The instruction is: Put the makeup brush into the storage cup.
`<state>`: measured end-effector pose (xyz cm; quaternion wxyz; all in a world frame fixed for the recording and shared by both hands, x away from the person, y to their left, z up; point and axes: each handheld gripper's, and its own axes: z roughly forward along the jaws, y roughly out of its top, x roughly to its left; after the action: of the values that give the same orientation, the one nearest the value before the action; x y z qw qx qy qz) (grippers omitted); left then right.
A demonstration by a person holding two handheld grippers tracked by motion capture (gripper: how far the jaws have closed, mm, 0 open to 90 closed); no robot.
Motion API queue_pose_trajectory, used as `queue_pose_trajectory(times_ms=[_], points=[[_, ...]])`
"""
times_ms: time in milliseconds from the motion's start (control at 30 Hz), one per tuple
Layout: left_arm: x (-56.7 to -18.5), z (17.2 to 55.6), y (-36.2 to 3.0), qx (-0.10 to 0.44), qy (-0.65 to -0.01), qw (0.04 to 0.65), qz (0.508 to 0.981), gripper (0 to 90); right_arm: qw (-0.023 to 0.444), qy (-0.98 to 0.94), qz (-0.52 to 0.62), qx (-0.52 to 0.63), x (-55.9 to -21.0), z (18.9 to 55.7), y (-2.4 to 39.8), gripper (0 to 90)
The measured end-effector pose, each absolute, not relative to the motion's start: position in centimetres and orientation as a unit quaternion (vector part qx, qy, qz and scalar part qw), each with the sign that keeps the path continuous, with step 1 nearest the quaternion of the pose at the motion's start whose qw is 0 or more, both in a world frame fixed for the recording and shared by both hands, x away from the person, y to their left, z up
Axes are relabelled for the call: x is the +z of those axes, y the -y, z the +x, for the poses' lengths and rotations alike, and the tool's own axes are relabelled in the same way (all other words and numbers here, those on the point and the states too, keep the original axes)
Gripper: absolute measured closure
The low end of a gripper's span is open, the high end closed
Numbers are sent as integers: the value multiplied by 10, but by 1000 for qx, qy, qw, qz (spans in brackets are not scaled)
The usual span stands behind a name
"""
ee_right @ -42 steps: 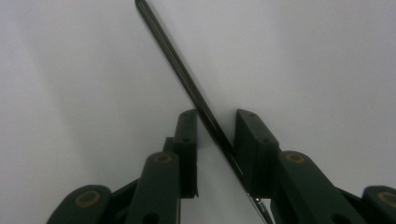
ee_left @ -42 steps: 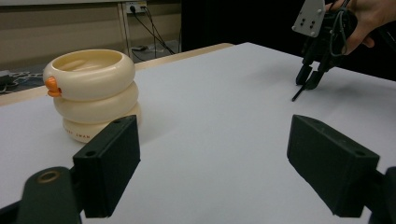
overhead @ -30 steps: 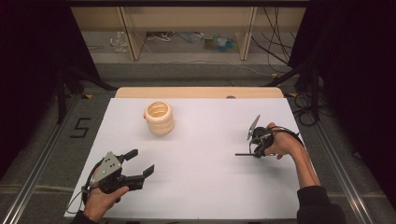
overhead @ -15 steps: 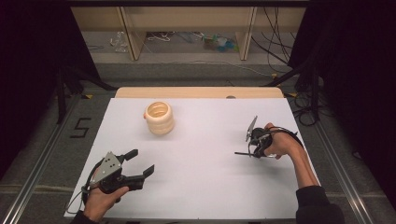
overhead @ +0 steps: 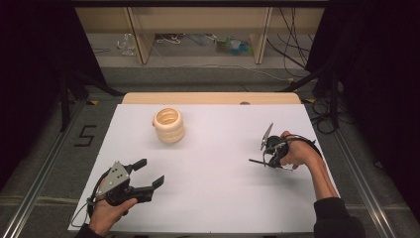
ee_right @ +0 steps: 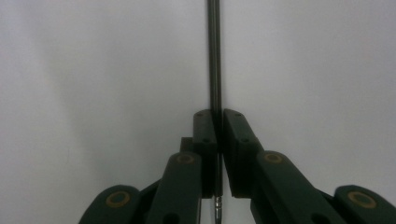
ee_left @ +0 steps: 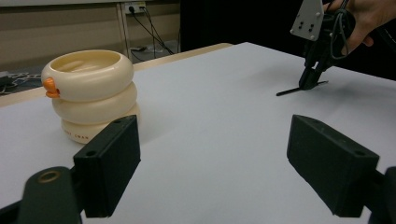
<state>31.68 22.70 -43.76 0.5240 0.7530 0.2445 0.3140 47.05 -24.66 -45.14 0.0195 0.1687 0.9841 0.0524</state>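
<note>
A cream ringed pot with a small orange knob stands on the white table, left of middle at the back. In the left gripper view the pot rises just beyond the left jaw. My left gripper rests open at the near left with nothing between its jaws. At the right, my right gripper is shut on a thin black rod. The rod runs straight out from the closed jaws. From the left gripper view, the rod sits low over the table under the right gripper.
A wooden strip borders the table's far edge. Beyond it, shelving legs and loose cables sit on the floor. Metal rails run along both sides of the table.
The right hand with the rod has shifted very slightly toward the near side. The left gripper and the pot have not moved.
</note>
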Motion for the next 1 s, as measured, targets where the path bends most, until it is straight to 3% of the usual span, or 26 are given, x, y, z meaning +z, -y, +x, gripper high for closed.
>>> queue_pose_trajectory(times_ms=[467,633,667,700,1000], points=[[-438,317,-227,313,-244,525,753,173,18,-984,168,61,-448,470,249,855],[-438,318,-228,314,-242,528,751,173,41,-984,154,82,-441,469,247,855],[-443,308,-219,256,-310,555,728,173,48,-984,149,87,-437,469,247,856],[-438,318,-228,314,-242,527,752,173,50,-984,144,94,-433,468,248,856],[-438,318,-227,313,-244,521,756,173,75,-983,108,125,-410,456,233,855]])
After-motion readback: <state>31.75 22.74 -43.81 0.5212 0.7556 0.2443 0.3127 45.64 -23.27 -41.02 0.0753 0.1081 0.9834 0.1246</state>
